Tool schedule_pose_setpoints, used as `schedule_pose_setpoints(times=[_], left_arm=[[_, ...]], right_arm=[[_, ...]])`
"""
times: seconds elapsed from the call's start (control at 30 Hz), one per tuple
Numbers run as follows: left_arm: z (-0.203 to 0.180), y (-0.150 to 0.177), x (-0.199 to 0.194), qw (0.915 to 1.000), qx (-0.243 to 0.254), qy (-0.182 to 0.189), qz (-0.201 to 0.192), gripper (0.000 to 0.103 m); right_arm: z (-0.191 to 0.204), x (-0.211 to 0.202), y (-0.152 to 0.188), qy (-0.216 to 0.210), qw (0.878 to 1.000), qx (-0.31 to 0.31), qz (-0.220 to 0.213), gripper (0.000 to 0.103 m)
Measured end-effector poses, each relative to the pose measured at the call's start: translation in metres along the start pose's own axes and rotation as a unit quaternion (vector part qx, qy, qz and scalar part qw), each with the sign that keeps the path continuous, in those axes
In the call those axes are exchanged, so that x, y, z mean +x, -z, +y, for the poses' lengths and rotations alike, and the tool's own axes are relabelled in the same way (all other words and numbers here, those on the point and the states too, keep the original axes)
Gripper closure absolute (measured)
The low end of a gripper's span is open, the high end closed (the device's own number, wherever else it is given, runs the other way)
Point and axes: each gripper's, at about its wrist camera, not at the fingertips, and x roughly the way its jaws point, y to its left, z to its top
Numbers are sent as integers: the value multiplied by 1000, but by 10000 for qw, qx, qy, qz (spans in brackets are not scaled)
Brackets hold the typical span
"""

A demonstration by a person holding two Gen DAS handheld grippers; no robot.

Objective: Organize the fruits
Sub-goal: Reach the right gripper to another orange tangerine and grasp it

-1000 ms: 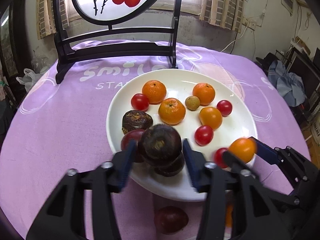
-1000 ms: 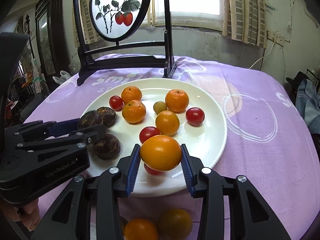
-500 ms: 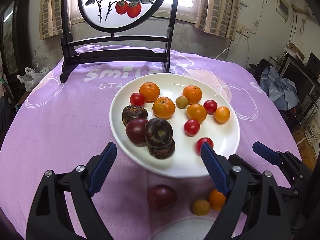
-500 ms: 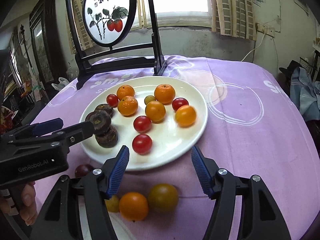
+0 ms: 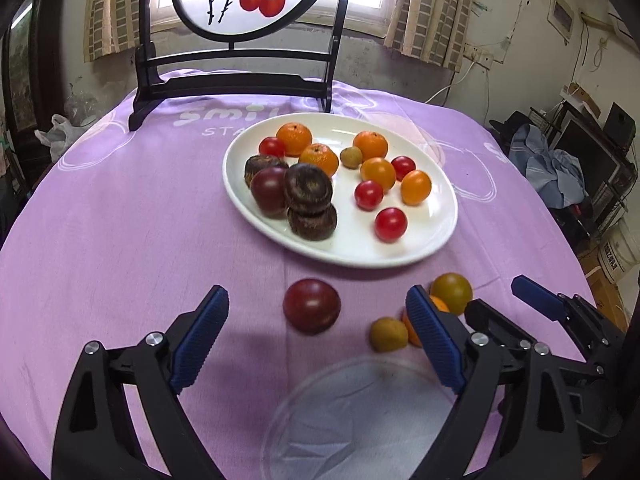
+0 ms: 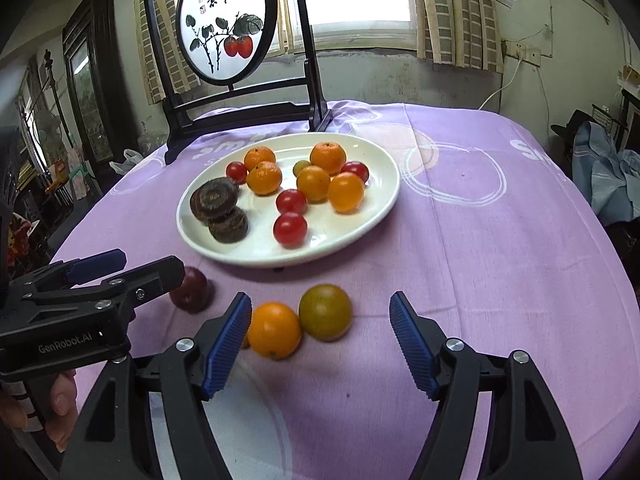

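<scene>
Both grippers hang empty over the purple cloth, short of the plate point(image 5: 440, 240). The left gripper point(image 5: 316, 340) has just been opening; nothing sits between its jaws, and the dark red fruit point(image 5: 312, 306) lies on the cloth just beyond its gap, dead ahead. The right gripper point(image 6: 320, 350), also just opening and empty, faces the orange fruit point(image 6: 274, 330) and the greenish fruit point(image 6: 325, 312), touching side by side just ahead, left of centre. Each hand is nearer its own fruit.

Between my blue ribbed fingers point(image 6: 227, 344) lie an orange tomato point(image 6: 274, 330) and an olive-green tomato point(image 6: 325, 312); beyond them, a white plate point(image 6: 360, 216) on the lilac surface point(image 6: 500, 260).
</scene>
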Motion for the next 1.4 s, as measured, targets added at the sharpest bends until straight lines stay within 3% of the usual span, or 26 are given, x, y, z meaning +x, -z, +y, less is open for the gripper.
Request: schedule_pose_setpoints(times=[0.2,0.63,0.7,0.8,1.1,1.4], left_arm=[[18,19,-2,9990,-364,-170,-217,14],[37,26,27,9978,-536,-258,288,13],[37,27,29,9978,-521,-244,332,13],[35,28,31,9979,-489,-258,352,13],[37,27,30,9978,-536,-210,337,13],[37,27,34,9977,-492,-243,399,13]], right_arm=[[-1,2,20,22,9997,-88,206,30],[13,18,32,-172,9965,-391,724,32],[18,16,33,-217,9960,-490,721,35],[24,21,35,-287,9945,-571,833,47],[38,38,23,-17,9931,-873,779,58],[39,48,14,-15,9931,-934,713,65]])
